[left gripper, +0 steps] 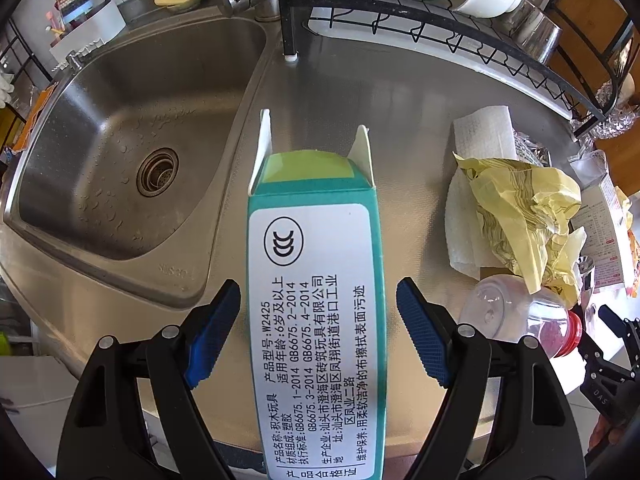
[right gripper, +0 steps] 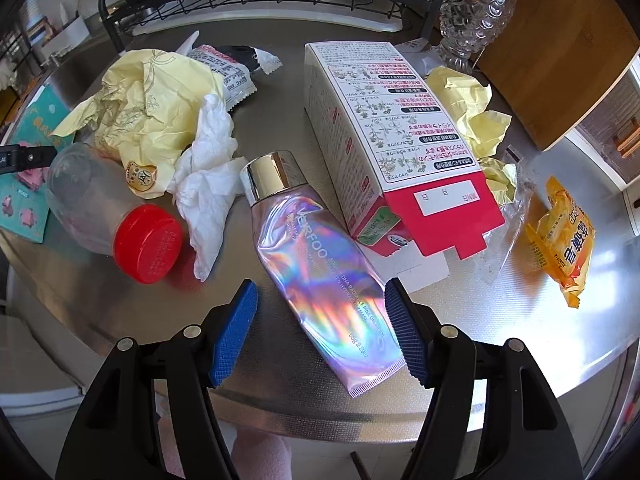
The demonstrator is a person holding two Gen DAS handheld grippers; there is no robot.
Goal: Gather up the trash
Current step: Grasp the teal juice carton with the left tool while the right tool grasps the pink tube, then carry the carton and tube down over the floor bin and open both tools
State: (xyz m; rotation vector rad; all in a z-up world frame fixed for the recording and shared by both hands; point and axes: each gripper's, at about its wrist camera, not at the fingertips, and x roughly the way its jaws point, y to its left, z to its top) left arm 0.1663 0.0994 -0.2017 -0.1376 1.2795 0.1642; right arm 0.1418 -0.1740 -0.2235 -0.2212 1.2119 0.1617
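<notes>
A teal box (left gripper: 316, 320) with a white printed label lies on the steel counter (left gripper: 400, 100), its far flaps open. My left gripper (left gripper: 320, 332) points down over it, open, with the box between the blue pads (left gripper: 216, 332) and a gap on each side. In the right wrist view a shiny holographic tube (right gripper: 320, 272) with a silver cap lies at a slant. My right gripper (right gripper: 320, 332) is open around the tube's lower end; one pad (right gripper: 404, 332) sits at the tube's edge, the other stands well apart.
Around the tube lie a clear bottle with a red cap (right gripper: 148, 244), crumpled yellow wrappers (right gripper: 152, 120), white tissue (right gripper: 208, 176), a white and red carton (right gripper: 384, 128) and an orange snack packet (right gripper: 564, 240). A sink (left gripper: 120, 120) lies left; a dish rack (left gripper: 440, 28) stands behind.
</notes>
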